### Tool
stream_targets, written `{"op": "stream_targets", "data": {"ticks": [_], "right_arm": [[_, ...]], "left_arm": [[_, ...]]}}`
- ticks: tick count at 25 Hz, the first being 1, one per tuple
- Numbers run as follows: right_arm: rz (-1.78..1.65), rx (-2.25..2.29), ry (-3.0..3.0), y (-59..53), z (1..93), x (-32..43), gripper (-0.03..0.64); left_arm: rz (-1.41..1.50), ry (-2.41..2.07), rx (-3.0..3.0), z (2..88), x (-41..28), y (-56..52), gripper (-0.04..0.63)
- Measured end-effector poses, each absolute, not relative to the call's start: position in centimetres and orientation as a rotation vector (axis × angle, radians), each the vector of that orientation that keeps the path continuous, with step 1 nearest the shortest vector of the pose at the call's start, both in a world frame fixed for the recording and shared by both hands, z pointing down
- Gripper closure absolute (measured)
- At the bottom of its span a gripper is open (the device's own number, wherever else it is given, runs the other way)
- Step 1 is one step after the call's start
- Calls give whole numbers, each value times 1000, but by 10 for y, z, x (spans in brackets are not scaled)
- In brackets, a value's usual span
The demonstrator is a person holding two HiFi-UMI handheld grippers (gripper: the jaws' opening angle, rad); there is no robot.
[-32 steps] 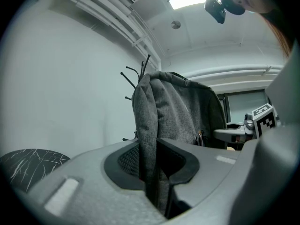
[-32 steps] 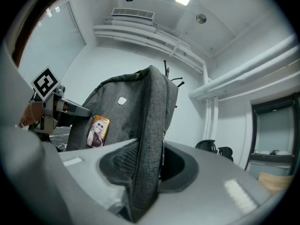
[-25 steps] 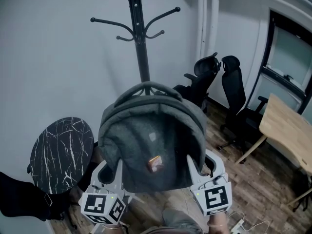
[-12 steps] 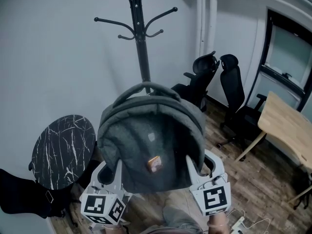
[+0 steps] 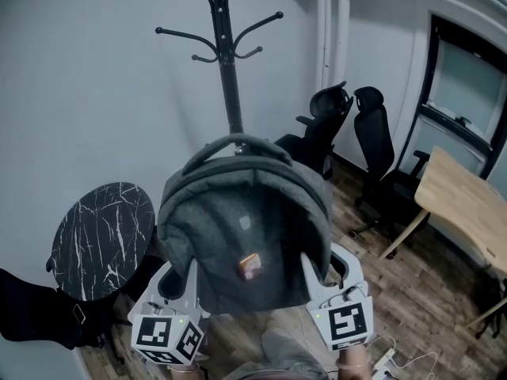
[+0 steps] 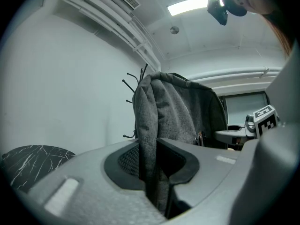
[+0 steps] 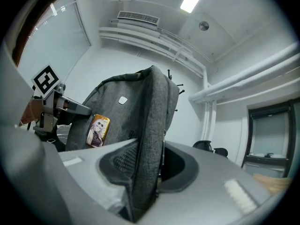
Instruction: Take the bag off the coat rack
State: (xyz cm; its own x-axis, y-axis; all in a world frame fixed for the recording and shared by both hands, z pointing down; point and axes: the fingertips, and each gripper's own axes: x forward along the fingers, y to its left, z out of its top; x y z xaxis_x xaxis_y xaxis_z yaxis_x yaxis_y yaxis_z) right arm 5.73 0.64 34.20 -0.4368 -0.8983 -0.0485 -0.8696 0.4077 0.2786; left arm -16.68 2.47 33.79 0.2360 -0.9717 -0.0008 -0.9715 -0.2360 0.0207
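**Grey bag held up by both grippers in front of the coat rack**

The bag is upright on the person's side of the coat rack, gripped at its two lower side edges; its top carry handle lies across the rack's pole in the head view, well below the curved hooks; whether the handle touches the pole cannot be told.

The left gripper is on the bag's edge to the left of the coat rack; its jaws stand only a little apart, closed on a thick fold of the grey fabric, with the dark pads pressing on both faces of the fold.

The right gripper is on the opposite edge, to the right of the coat rack; its jaws are likewise narrowly parted and clamped on the bag's side seam, which fills the gap between the pads.

A small picture card hangs on the bag's face that is turned away from the coat rack, low and near the middle; the right gripper view shows a figure printed on it.

A round marble-topped table stands left of the coat rack's foot, close to the wall; two black office chairs stand right of the coat rack, near the wall behind it; a wooden table is farther right of the coat rack, beyond the chairs.
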Motion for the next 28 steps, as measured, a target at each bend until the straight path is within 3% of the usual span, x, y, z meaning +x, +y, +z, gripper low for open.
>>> {"op": "stream_targets", "data": {"ticks": [28], "right_arm": [[-382, 1594, -2503, 69, 361, 70, 508]], "left_arm": [[-34, -1910, 2431, 356, -152, 89, 515]]}}
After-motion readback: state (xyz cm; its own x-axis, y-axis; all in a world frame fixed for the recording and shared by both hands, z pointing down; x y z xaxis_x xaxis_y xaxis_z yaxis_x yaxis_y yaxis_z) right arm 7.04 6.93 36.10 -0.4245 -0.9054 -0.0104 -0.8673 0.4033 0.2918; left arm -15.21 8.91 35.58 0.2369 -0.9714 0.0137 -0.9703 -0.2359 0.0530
